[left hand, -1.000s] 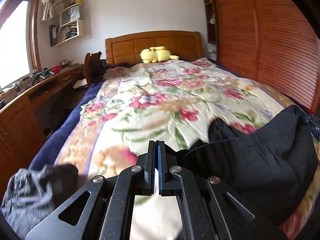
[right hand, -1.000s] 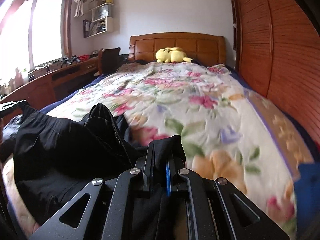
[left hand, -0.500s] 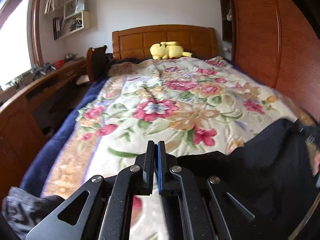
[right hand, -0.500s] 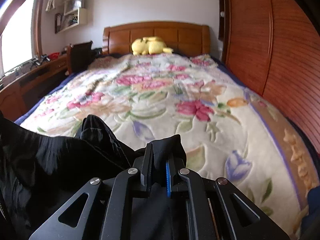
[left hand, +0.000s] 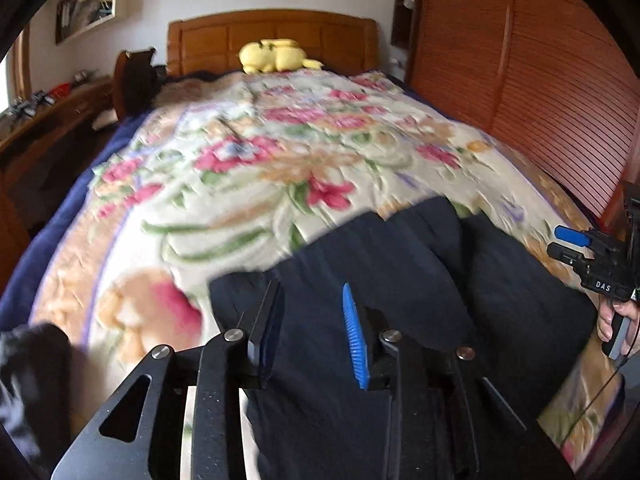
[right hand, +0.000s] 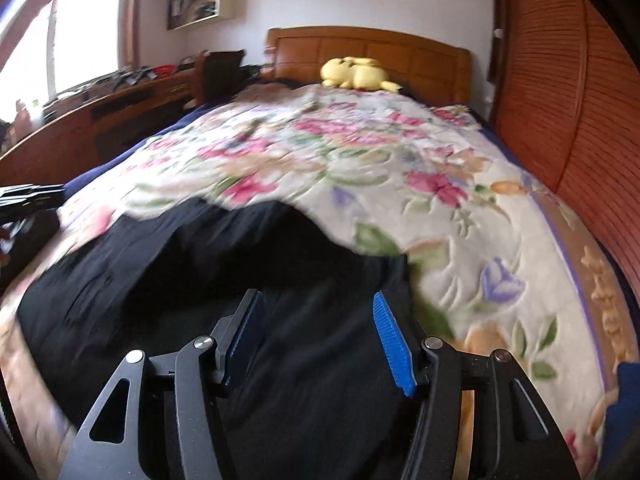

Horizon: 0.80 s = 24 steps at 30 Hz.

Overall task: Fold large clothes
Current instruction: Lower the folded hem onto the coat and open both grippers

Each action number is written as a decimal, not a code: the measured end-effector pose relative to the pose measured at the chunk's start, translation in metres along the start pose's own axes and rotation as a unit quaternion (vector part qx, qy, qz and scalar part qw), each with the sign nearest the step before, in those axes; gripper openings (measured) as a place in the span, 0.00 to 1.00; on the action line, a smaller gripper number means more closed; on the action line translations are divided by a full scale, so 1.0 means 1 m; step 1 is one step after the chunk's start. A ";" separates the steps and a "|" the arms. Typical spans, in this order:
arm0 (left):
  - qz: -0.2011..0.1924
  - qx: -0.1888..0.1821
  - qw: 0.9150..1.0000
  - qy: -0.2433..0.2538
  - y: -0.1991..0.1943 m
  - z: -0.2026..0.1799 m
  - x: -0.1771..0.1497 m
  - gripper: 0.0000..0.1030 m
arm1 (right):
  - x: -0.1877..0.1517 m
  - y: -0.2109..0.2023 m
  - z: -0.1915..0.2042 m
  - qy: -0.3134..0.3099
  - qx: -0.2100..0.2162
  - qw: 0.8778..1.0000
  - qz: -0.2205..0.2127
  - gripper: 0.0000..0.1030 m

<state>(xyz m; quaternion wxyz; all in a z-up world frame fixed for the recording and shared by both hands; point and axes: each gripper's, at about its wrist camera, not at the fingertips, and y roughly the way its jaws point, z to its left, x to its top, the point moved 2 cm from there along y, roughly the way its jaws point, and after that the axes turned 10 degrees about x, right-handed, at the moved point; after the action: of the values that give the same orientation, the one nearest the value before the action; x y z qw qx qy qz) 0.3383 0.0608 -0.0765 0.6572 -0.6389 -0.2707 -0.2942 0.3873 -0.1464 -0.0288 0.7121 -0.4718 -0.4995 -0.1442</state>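
Bedspread, quilted floral fabric, covers the bed. One black garment, soft and creased, lies flat across its near end. I see both grippers pitched down over it: left gripper opening, moderately parted; right gripper opening wider. Cloth lies beneath both, ungripped. One yellow plush toy sits at the headboard.

Daylit, window glare, motion blur, fisheye
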 end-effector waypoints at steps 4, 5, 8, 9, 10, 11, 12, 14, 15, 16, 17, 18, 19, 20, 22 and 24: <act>0.017 -0.022 1.000 0.007 -0.006 -0.012 -0.025 0.38 | -0.027 -0.018 0.002 -0.007 0.011 1.000 0.025 0.57; 0.020 -0.026 0.999 0.011 -0.008 -0.015 -0.031 0.41 | -0.033 -0.022 0.002 -0.008 0.012 0.999 0.029 0.57; 0.025 -0.023 0.999 0.028 -0.015 -0.026 -0.048 0.53 | -0.048 -0.038 -0.001 -0.010 0.009 0.999 0.042 0.57; 0.027 -0.024 0.999 0.032 -0.017 -0.030 -0.054 0.54 | -0.052 -0.040 -0.002 -0.009 0.006 0.999 0.046 0.57; 0.029 -0.027 0.999 0.035 -0.019 -0.033 -0.058 0.54 | -0.054 -0.044 -0.001 -0.009 0.001 0.999 0.051 0.57; 0.031 -0.029 0.998 0.036 -0.021 -0.033 -0.060 0.55 | -0.057 -0.046 -0.005 -0.006 -0.005 0.999 0.054 0.57; 0.033 -0.032 0.998 0.039 -0.024 -0.037 -0.065 0.55 | -0.058 -0.045 -0.008 -0.002 -0.007 0.998 0.056 0.57; 0.034 -0.032 0.998 0.044 -0.029 -0.040 -0.072 0.56 | -0.060 -0.052 -0.015 0.010 -0.014 0.998 0.055 0.57; 0.034 -0.032 0.998 0.045 -0.033 -0.042 -0.076 0.56 | -0.062 -0.055 -0.017 0.015 -0.016 0.998 0.054 0.57; 0.034 -0.033 0.998 0.046 -0.035 -0.044 -0.079 0.56 | -0.065 -0.059 -0.019 0.018 -0.017 0.998 0.055 0.57; 0.035 -0.035 0.998 0.046 -0.037 -0.046 -0.083 0.56 | -0.066 -0.061 -0.021 0.021 -0.013 0.998 0.058 0.57; 0.037 -0.038 0.997 0.046 -0.037 -0.048 -0.086 0.56 | -0.069 -0.063 -0.021 0.022 -0.005 0.998 0.061 0.57; 0.040 -0.042 0.997 0.048 -0.038 -0.050 -0.091 0.56 | -0.070 -0.065 -0.020 0.024 -0.001 0.998 0.063 0.57; 0.043 -0.044 0.997 0.049 -0.037 -0.052 -0.094 0.56 | -0.073 -0.067 -0.020 0.025 -0.002 0.998 0.061 0.57; 0.046 -0.039 0.997 0.054 -0.034 -0.055 -0.102 0.56 | -0.078 -0.076 -0.018 0.030 0.000 0.998 0.057 0.57; 0.047 -0.030 0.996 0.063 -0.031 -0.057 -0.108 0.56 | -0.086 -0.084 -0.017 0.032 0.004 0.998 0.054 0.57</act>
<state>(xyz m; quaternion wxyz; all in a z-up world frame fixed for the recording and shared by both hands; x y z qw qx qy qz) 0.2408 0.0075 -0.1369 0.6667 -0.6503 -0.1900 -0.3108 0.3006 -0.2258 -0.0580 0.7363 -0.4904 -0.4508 -0.1189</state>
